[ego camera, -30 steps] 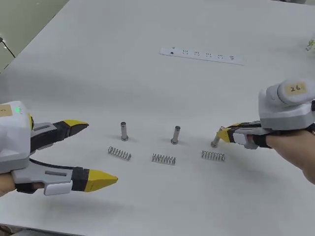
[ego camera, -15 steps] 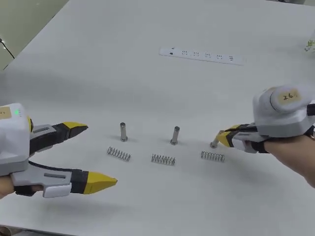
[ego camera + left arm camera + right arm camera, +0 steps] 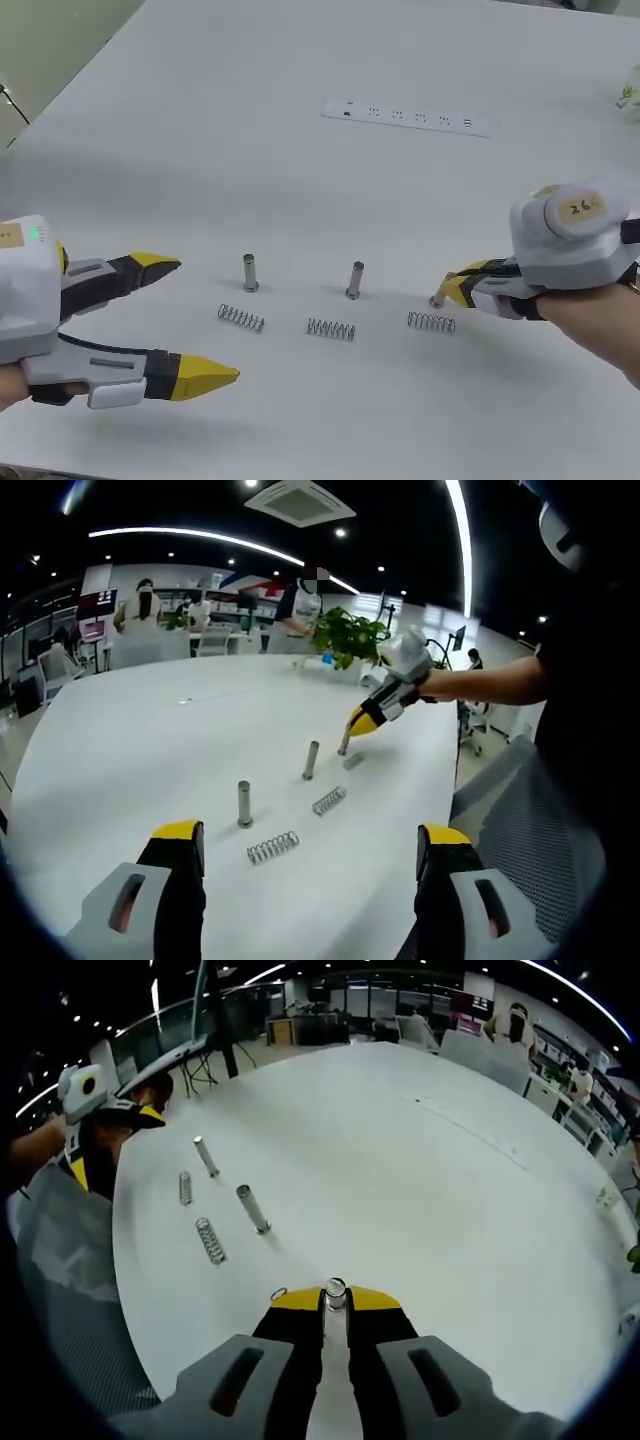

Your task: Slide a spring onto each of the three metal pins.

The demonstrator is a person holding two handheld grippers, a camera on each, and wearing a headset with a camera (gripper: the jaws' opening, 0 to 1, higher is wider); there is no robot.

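Observation:
Three short metal pins stand in a row on the white table: left pin (image 3: 249,272), middle pin (image 3: 354,279), right pin (image 3: 437,300). A spring lies in front of each: left spring (image 3: 241,318), middle spring (image 3: 331,329), right spring (image 3: 431,322). My right gripper (image 3: 450,289) is shut on the right pin (image 3: 335,1293), whose top shows between the yellow tips. My left gripper (image 3: 190,320) hovers open at the left, short of the left pin (image 3: 244,804) and left spring (image 3: 273,846), with nothing between its fingers.
A white power strip (image 3: 408,115) lies flat farther back on the table (image 3: 200,150). The table's near edge runs just below both grippers. A potted plant (image 3: 350,635) and chairs stand beyond the far edge, with people in the background.
My right gripper has sunk slightly lower around the right pin. The left gripper, the other pins and the springs stay where they were.

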